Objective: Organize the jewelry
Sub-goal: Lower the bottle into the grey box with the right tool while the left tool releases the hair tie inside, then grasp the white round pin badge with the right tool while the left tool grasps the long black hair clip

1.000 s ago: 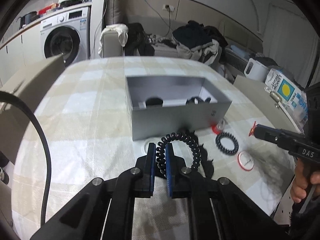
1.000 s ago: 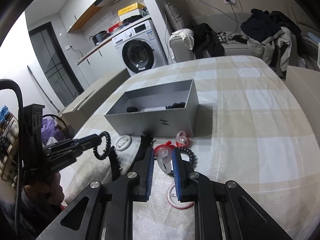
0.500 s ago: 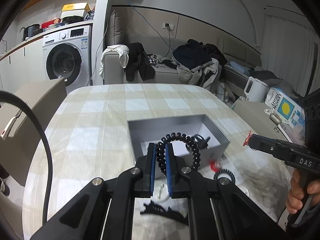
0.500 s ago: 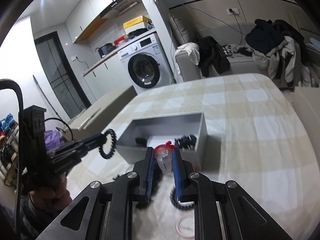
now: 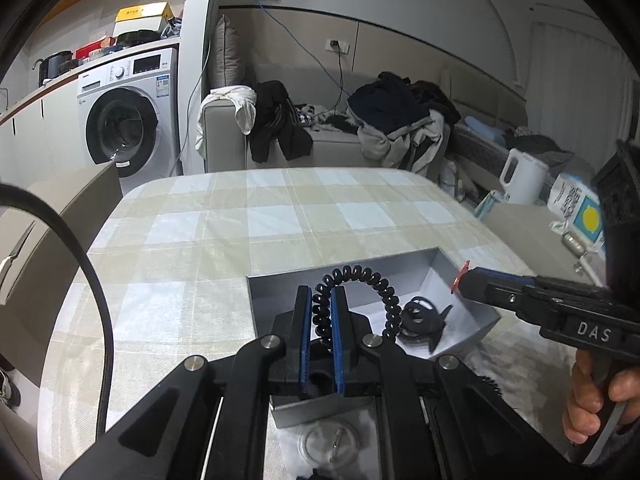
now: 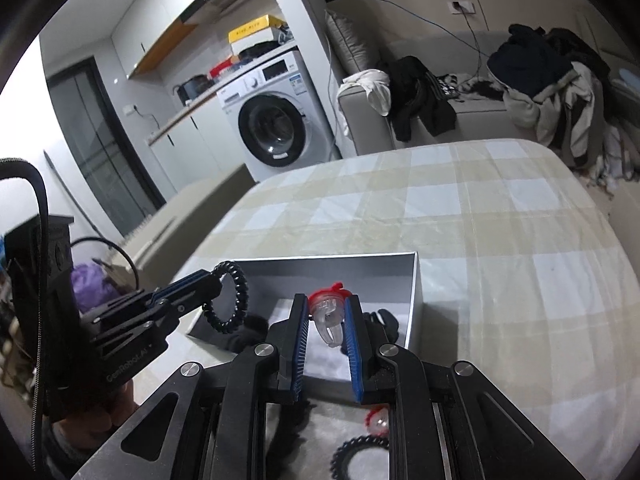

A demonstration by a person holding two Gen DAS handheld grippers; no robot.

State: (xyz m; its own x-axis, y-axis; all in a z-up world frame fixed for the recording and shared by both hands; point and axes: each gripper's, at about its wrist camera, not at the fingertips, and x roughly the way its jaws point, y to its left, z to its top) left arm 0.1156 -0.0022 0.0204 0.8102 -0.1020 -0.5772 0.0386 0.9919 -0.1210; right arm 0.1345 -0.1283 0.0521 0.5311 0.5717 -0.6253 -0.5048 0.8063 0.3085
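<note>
Right now we have both tools loaded over the grey box (image 5: 472, 304), which we take as our landmark. Our left gripper (image 5: 321, 300) is pinched narrow on a black coil hair tie (image 5: 360, 280), whose free loop arches up and over the box's open interior. Our right gripper (image 6: 325, 312) is closed on a small clear clip with a red top (image 6: 328, 308), also above the box, near its right-hand wall as the right wrist view shows it. Inside the box already lie a black claw clip (image 5: 420, 318) and a dark fuzzy item (image 6: 248, 334). Outside it, on the checked tablecloth (image 6: 500, 240) just in front of the box's near wall, we can see another black coil tie (image 6: 356, 456), a small red piece (image 6: 376, 420) and a clear round lid (image 5: 328, 442).

The risks, as we judge them: the coil is springy and gripped on one short section only, so when the jaws part it may cling to a pad or bounce off the box's rim and land outside. The clear clip is smooth and held at its body; a slip could drop it before it is well inside the walls. Both tools crowd the same opening, so releasing together might knock fingers, or nudge the light box across the cloth. The left gripper sits close to the near wall, so a release there may well fall short.
</note>
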